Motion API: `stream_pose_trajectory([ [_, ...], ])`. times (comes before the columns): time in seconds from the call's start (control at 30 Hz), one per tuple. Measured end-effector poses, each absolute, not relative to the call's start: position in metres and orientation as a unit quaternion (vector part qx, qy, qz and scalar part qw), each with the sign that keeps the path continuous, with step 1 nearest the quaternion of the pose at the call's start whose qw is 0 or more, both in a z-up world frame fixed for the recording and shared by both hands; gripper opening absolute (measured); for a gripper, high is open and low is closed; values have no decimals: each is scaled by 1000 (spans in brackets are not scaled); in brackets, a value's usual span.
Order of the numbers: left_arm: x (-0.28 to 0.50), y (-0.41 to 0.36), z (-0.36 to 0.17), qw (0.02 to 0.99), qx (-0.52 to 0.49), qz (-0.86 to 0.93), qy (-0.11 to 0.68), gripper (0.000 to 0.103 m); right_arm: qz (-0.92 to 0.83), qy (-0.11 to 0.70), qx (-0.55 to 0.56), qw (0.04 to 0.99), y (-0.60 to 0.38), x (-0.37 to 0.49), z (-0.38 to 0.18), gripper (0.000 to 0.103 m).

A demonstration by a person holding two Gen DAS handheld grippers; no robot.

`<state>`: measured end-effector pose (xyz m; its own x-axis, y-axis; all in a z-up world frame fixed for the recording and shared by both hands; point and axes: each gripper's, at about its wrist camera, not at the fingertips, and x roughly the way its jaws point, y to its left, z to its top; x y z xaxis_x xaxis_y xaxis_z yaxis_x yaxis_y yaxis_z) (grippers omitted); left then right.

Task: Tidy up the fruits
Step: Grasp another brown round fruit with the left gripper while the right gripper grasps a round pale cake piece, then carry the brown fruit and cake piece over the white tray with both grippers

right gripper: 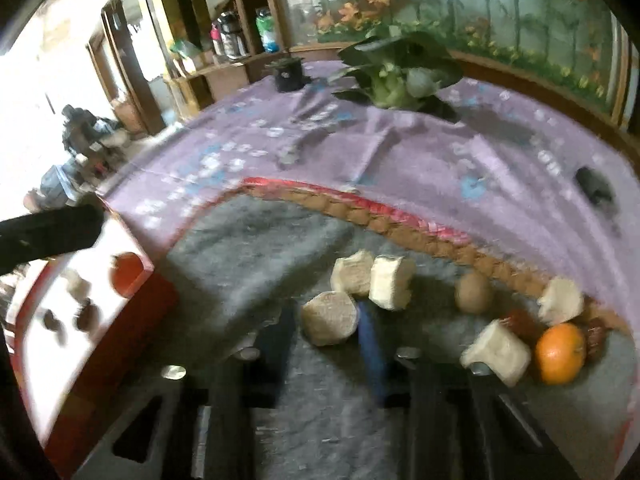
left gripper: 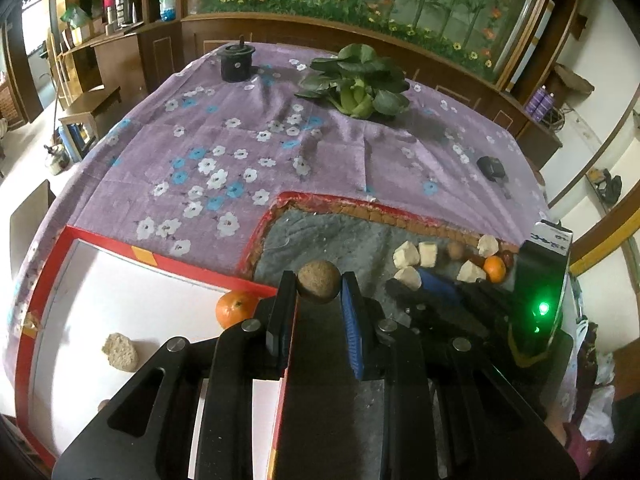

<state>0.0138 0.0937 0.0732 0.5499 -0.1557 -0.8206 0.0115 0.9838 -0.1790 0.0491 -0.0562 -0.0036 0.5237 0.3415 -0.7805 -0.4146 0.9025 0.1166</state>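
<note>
**Spotter:** Start at the left. What have you got?

**Me:** The white tray (left gripper: 132, 280) with the red rim sits at my far left, holding an orange (left gripper: 234, 309) near its right edge and a pale chunk (left gripper: 120, 351) lower down. My left gripper (left gripper: 318, 294) hangs just right of that orange, over the tray's red border, clenched on a round brown fruit (left gripper: 319, 286) – I see both pads pressing its sides.

**Spotter:** So where does that fruit need to go?

**Me:** I judge the tray, since it lies left of and below the gripper – a short carry leftward, then release. The left hand is plainly the nearer 1 for that.

**Spotter:** And further right?

**Me:** The grey mat (right gripper: 248, 248) with the woven border. My right gripper (right gripper: 326, 328) is down over it with 1 pale chunk (right gripper: 329, 318) between its jaws. The view is blurred, so I can't tell whether the pads press on it yet; the blue finger (right gripper: 372, 356) looks close against its right side, while the dark 1 seems to stand a little off.

**Spotter:** Anything beyond it?

**Me:** 2 more pale chunks touching each other just past the fingertips, then a brown round fruit (right gripper: 474, 293), 2 further chunks, dark red pieces and a second orange (right gripper: 560, 354) at the far right, beside the border. The held chunk's long side runs across the jaws, I'd say.
</note>
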Motion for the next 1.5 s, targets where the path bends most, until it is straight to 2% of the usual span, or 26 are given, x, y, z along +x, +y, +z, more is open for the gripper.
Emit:
stream_pose_trajectory([
  [0.7,-74,110,74,900,-46,18,434,22,278,362,-39,889,-49,-73,67,28],
  [0.87,-93,125,75,905,-35,46,420,22,300,358,-42,883,-30,-88,71,28],
  [1.5,-131,213,60,889,-94,107,435,22,362,363,-68,856,43,-97,70,28],
])
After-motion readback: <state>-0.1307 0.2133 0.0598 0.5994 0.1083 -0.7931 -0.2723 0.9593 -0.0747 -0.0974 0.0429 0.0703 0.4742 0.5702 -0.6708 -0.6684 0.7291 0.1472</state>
